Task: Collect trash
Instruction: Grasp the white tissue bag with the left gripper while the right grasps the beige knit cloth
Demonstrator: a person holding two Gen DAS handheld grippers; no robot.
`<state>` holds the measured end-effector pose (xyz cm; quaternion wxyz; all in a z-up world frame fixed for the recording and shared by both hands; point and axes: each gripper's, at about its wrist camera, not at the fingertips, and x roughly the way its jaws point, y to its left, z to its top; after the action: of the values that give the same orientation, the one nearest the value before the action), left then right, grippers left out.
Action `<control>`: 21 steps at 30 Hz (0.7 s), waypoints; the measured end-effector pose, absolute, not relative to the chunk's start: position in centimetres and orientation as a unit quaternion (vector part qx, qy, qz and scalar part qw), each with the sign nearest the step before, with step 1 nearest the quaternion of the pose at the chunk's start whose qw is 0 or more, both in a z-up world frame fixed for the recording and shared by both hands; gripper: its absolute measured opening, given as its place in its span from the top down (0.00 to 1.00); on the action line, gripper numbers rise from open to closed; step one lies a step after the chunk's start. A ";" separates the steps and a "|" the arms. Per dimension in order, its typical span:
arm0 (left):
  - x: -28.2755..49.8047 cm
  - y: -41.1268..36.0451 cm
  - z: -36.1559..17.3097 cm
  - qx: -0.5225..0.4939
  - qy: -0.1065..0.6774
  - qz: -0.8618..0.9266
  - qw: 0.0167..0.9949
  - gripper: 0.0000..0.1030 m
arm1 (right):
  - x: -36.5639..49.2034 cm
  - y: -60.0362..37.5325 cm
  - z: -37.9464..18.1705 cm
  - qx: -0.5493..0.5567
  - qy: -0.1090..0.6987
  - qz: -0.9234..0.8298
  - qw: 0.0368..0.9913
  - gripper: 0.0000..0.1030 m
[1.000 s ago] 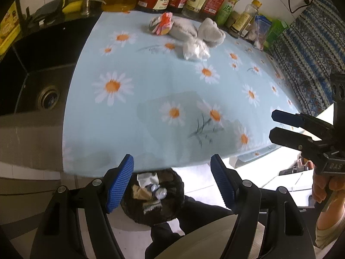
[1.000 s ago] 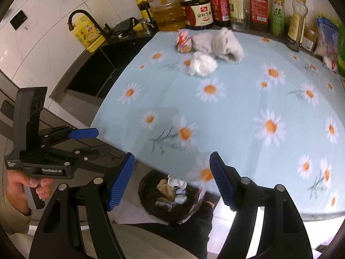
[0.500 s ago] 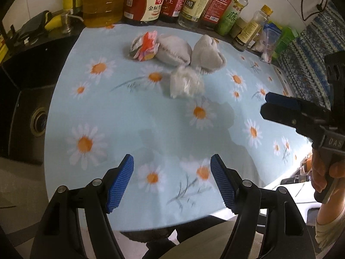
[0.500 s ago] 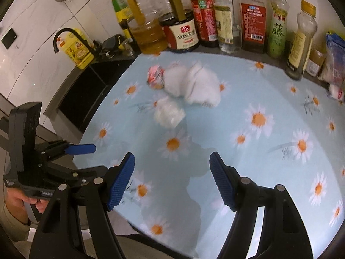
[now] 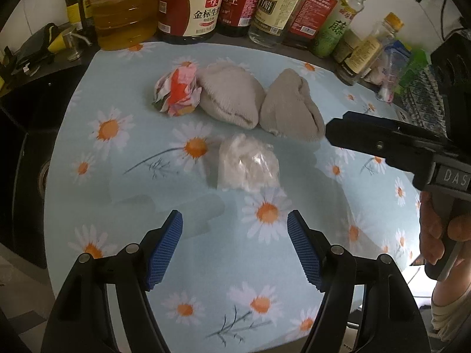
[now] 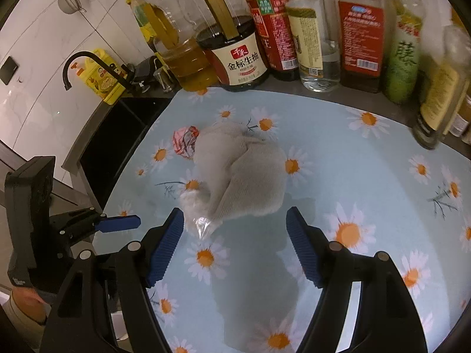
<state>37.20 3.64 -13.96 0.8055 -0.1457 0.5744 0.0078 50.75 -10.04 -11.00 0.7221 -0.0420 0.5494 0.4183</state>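
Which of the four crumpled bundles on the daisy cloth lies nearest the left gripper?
The clear plastic wad, alone just ahead of the open left gripper. The red wrapper and two grey socks sit farther back.

Your left gripper (image 5: 234,245) and right gripper (image 6: 235,242) are black, with ribbed blue pads (image 5: 164,250) and silver pivot screws (image 5: 132,248). White "DAS" lettering marks the right gripper's body.

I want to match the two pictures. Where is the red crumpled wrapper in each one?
Left wrist view: the wrapper lies above the middle, left of two grey socks.
Right wrist view: the wrapper is left of middle, peeking from behind the socks.
Shared landmark: the dark sauce jar behind it.
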 end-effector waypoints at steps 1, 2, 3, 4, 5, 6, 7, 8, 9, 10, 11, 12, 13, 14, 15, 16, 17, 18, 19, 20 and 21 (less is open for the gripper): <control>37.5 3.6 -14.1 -0.147 0.576 0.009 0.804 0.31 | 51.1 -9.9 -11.2 -0.041 0.551 0.419 0.721 0.30; 37.9 3.5 -14.2 -0.148 0.577 0.010 0.803 0.31 | 51.6 -9.7 -11.5 -0.039 0.553 0.421 0.718 0.30; 38.4 3.5 -14.4 -0.147 0.579 0.012 0.802 0.31 | 51.9 -9.6 -11.7 -0.038 0.554 0.422 0.716 0.30; 38.8 3.4 -14.6 -0.146 0.581 0.013 0.801 0.31 | 52.2 -9.5 -11.9 -0.036 0.556 0.423 0.715 0.30; 39.1 3.3 -14.8 -0.146 0.583 0.014 0.799 0.31 | 52.6 -9.4 -12.2 -0.035 0.558 0.422 0.713 0.30; 39.4 3.2 -15.0 -0.147 0.585 0.015 0.798 0.31 | 53.0 -9.3 -12.6 -0.033 0.562 0.423 0.710 0.30; 39.7 3.2 -15.1 -0.147 0.587 0.015 0.796 0.31 | 53.3 -9.3 -12.8 -0.030 0.565 0.423 0.708 0.30; 40.1 3.1 -15.3 -0.147 0.589 0.015 0.795 0.31 | 53.5 -9.3 -13.1 -0.028 0.567 0.423 0.706 0.30; 40.3 3.0 -15.4 -0.147 0.590 0.016 0.794 0.31 | 53.7 -9.3 -13.3 -0.024 0.571 0.425 0.702 0.30; 40.5 2.9 -15.5 -0.147 0.591 0.016 0.793 0.31 | 53.9 -9.2 -13.5 -0.019 0.574 0.431 0.696 0.30; 40.7 2.9 -15.6 -0.147 0.591 0.015 0.793 0.31 | 54.1 -9.3 -13.8 -0.010 0.579 0.436 0.689 0.31; 40.9 2.9 -15.7 -0.149 0.591 0.015 0.793 0.31 | 54.3 -9.3 -14.0 -0.003 0.583 0.438 0.684 0.33; 41.1 2.9 -15.8 -0.150 0.590 0.015 0.793 0.31 | 54.5 -9.3 -14.3 0.002 0.588 0.440 0.679 0.36; 41.2 2.9 -15.8 -0.151 0.591 0.015 0.792 0.31 | 54.6 -9.3 -14.5 0.006 0.591 0.442 0.674 0.36; 41.4 2.8 -16.0 -0.151 0.593 0.014 0.791 0.32 | 54.8 -9.4 -14.6 0.011 0.594 0.443 0.671 0.37; 41.6 2.8 -16.1 -0.151 0.594 0.013 0.790 0.32 | 54.9 -9.4 -14.8 0.013 0.595 0.444 0.669 0.39; 41.7 2.7 -16.2 -0.150 0.595 0.013 0.790 0.32 | 55.0 -9.5 -14.9 0.016 0.597 0.445 0.667 0.41; 41.9 2.7 -16.3 -0.149 0.596 0.012 0.789 0.33 | 55.1 -9.5 -15.0 0.018 0.598 0.446 0.666 0.45; 42.0 2.6 -16.3 -0.149 0.596 0.011 0.789 0.38 | 55.2 -9.5 -15.2 0.021 0.600 0.447 0.663 0.49; 42.1 2.6 -16.4 -0.151 0.597 0.010 0.788 0.41 | 55.2 -9.6 -15.3 0.021 0.601 0.448 0.662 0.51; 42.2 2.6 -16.5 -0.153 0.599 0.008 0.786 0.43 | 55.2 -9.7 -15.4 0.023 0.601 0.447 0.662 0.54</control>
<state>42.20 2.63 -16.54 0.7862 -0.1533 0.5986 0.0081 55.24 -9.72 -15.36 0.6619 0.0226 0.6011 0.4473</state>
